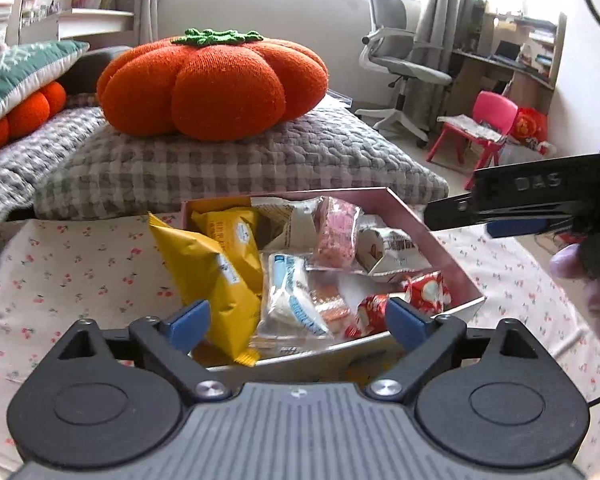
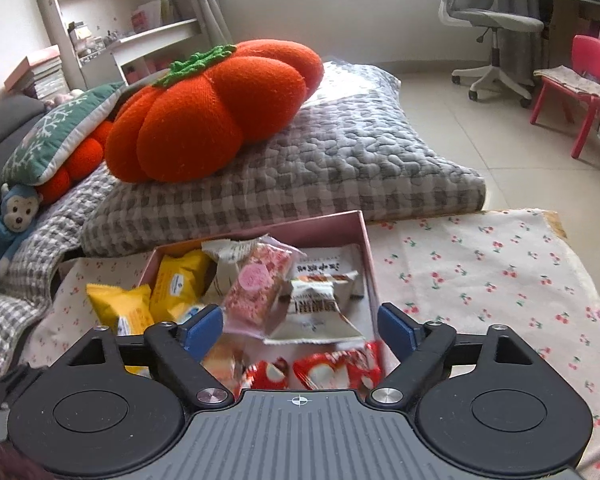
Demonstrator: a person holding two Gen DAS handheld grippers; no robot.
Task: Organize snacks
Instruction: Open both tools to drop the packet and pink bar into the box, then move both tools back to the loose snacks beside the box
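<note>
A pink box [image 1: 440,244] sits on a cherry-print cloth and holds several wrapped snacks. A yellow packet [image 1: 212,276] leans over its left wall; a white-and-blue packet [image 1: 292,300], a pink packet [image 1: 336,232] and red packets [image 1: 424,292] lie inside. My left gripper [image 1: 298,324] hovers open at the box's near edge, nothing between its blue pads. My right gripper [image 2: 300,330] is open over the same box [image 2: 370,264], above the pink packet [image 2: 260,284], a white packet [image 2: 320,308] and red packets [image 2: 336,368]. In the left wrist view the right gripper [image 1: 480,210] comes in from the right.
Behind the box lie a grey checked quilt [image 2: 340,168] and a big orange pumpkin cushion [image 1: 212,84]. The floral cloth [image 2: 480,280] stretches to the right of the box. An office chair [image 1: 400,64] and a pink chair [image 1: 484,128] stand on the tiled floor.
</note>
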